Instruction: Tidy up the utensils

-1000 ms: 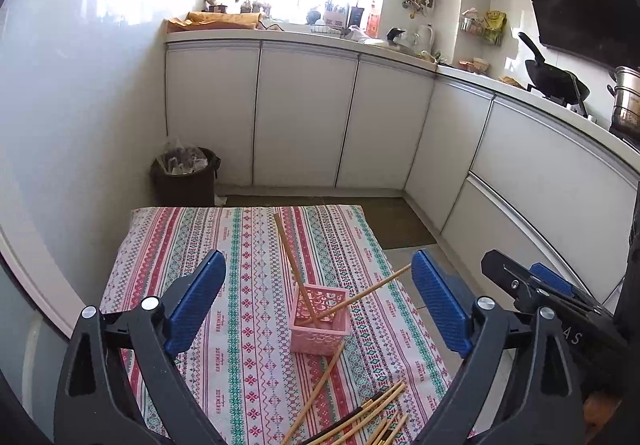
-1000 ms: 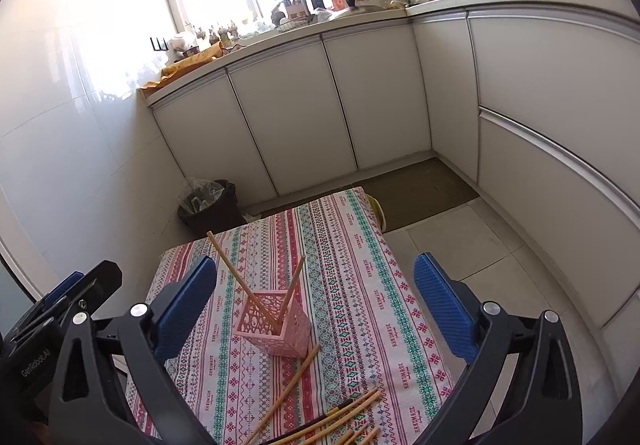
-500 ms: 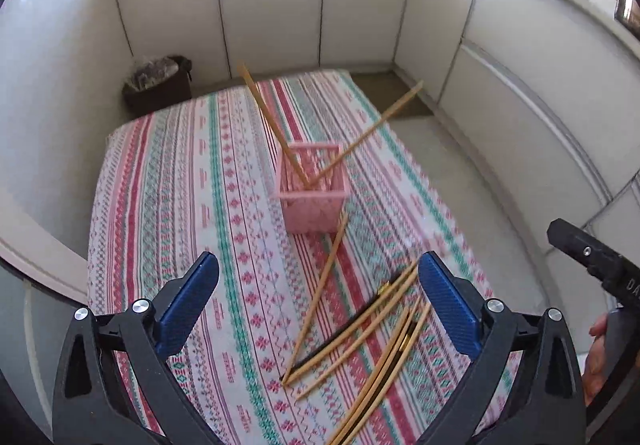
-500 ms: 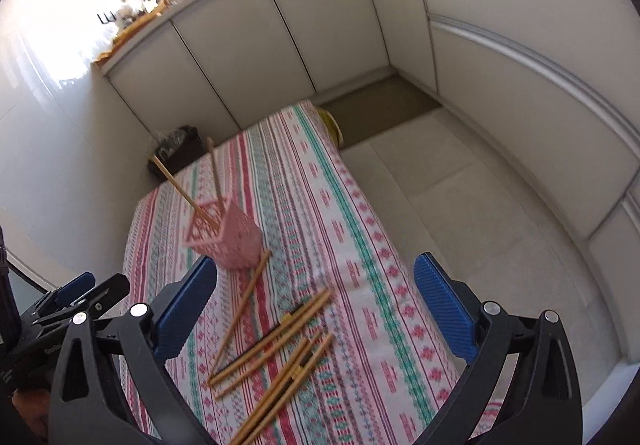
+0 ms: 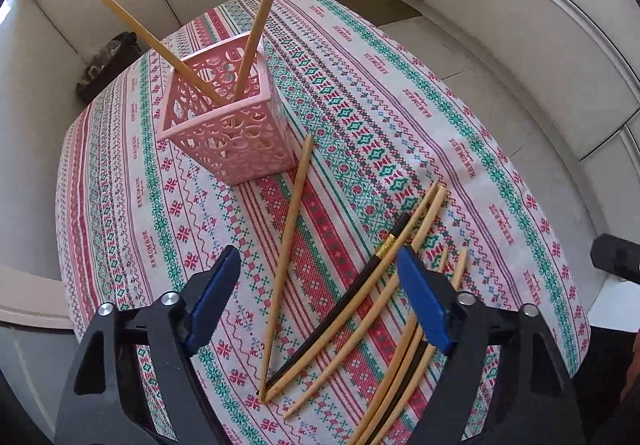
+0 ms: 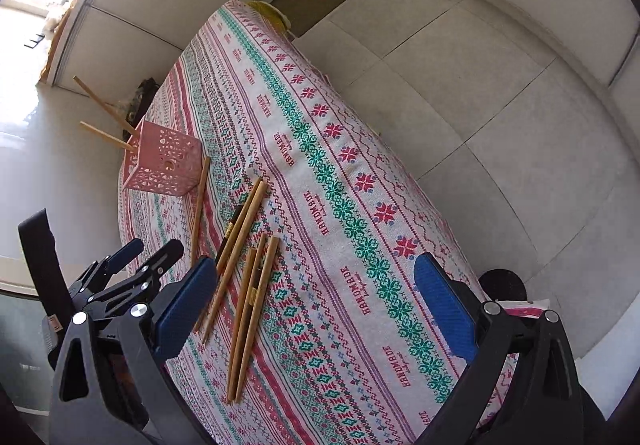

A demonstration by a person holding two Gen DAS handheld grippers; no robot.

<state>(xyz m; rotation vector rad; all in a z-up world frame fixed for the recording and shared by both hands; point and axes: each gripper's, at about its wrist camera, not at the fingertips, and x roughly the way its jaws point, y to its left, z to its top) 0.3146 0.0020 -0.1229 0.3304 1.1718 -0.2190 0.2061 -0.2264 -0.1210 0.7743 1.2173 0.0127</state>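
A pink perforated holder [image 5: 224,113] stands on the patterned tablecloth [image 5: 132,213] with two wooden chopsticks [image 5: 260,13] leaning in it. It also shows in the right wrist view [image 6: 162,161]. Several wooden and black chopsticks [image 5: 360,297] lie loose on the cloth; one single chopstick [image 5: 288,241] lies apart, pointing at the holder. My left gripper [image 5: 320,305] is open and empty, low over the loose chopsticks. My right gripper [image 6: 316,305] is open and empty above the cloth, right of the loose chopsticks [image 6: 248,285]. The left gripper [image 6: 132,269] shows at its left.
White cabinet fronts [image 5: 520,5] curve around the table. A tiled floor [image 6: 500,105] lies beyond the table's right edge. A dark bin [image 5: 108,61] stands by the far left wall. A white wall [image 6: 40,165] runs close along the table's left side.
Both grippers have tilted downward and moved lower and closer to the table. The loose chopsticks now lie between the left gripper's fingers. The holder and chopsticks have not moved.
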